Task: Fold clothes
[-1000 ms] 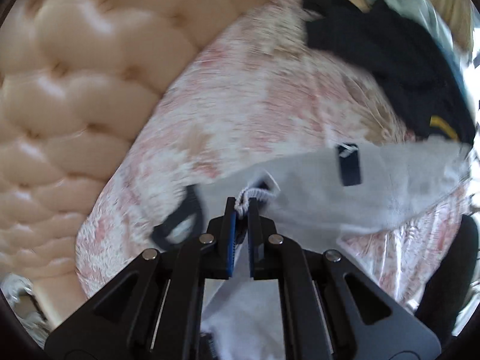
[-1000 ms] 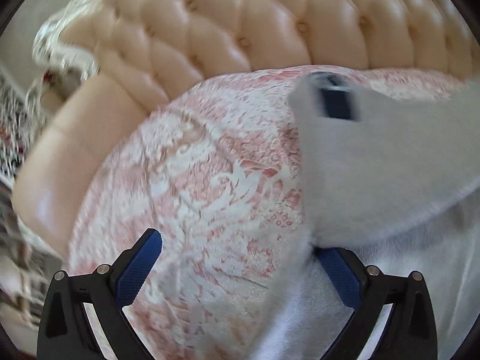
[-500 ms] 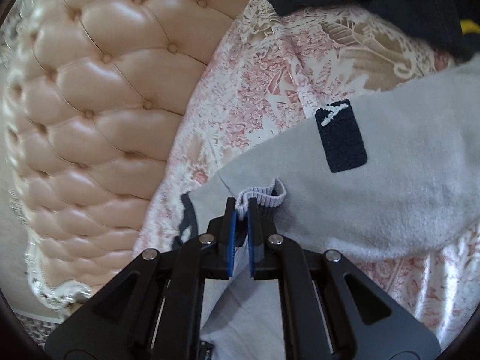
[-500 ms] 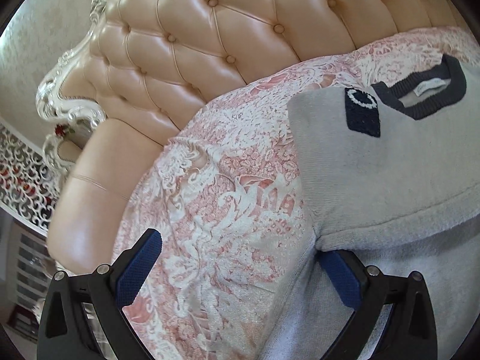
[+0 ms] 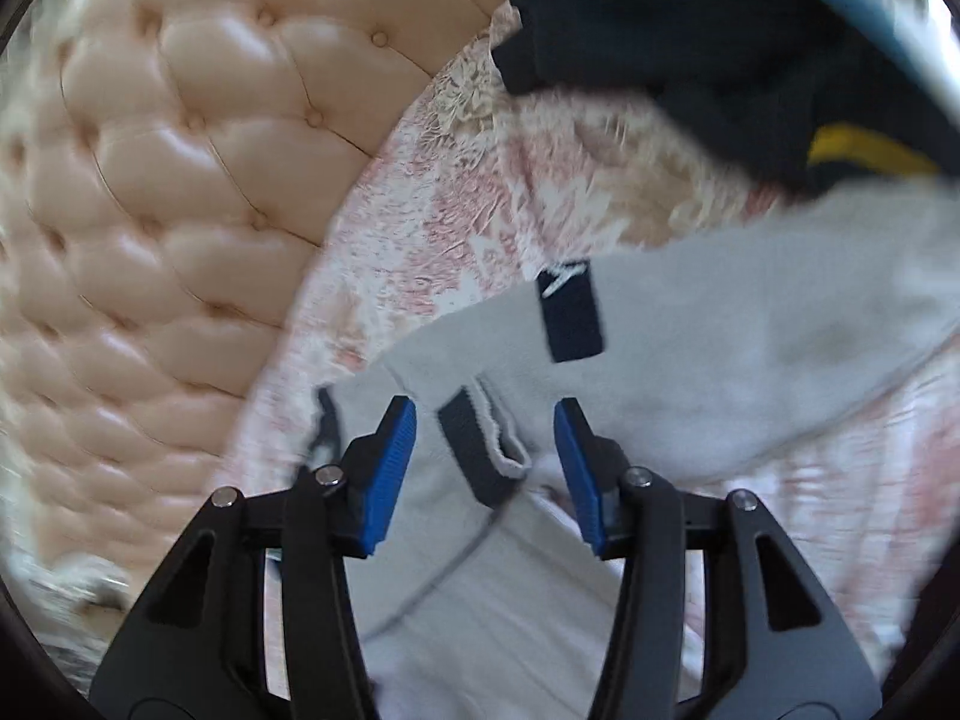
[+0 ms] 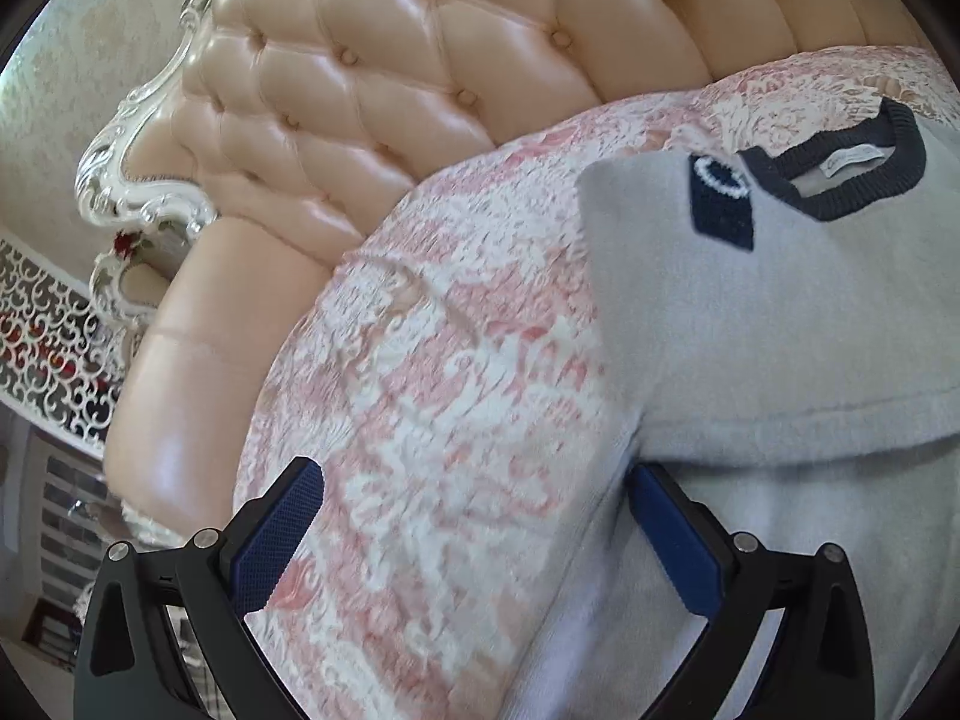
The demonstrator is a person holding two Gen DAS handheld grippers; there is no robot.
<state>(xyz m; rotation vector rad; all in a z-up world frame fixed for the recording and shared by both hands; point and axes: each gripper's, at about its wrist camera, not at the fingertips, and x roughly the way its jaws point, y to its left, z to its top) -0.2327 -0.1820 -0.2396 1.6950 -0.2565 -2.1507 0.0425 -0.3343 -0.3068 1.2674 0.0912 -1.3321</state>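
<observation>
A tufted peach leather sofa [image 6: 384, 78] carries a pink-and-white patterned cover [image 6: 444, 396], which serves as the work surface. The left gripper [image 5: 485, 468] is open, jaws spread, holding nothing; a grey cuff with dark trim [image 5: 486, 450] lies loose between its blue pads [image 5: 387, 480]. The right gripper [image 6: 474, 534] is also open, jaws wide apart; its right pad sits at the edge of the grey sweater [image 6: 780, 330], under a folded layer, while its left pad is over bare cover. The sweater lies flat on the cover, with its dark collar [image 6: 840, 174] toward the sofa back and a dark patch [image 6: 720, 204] just beside the collar. A pile of dark clothes [image 5: 690, 48] lies on the cover beyond the sweater, in the left wrist view.
</observation>
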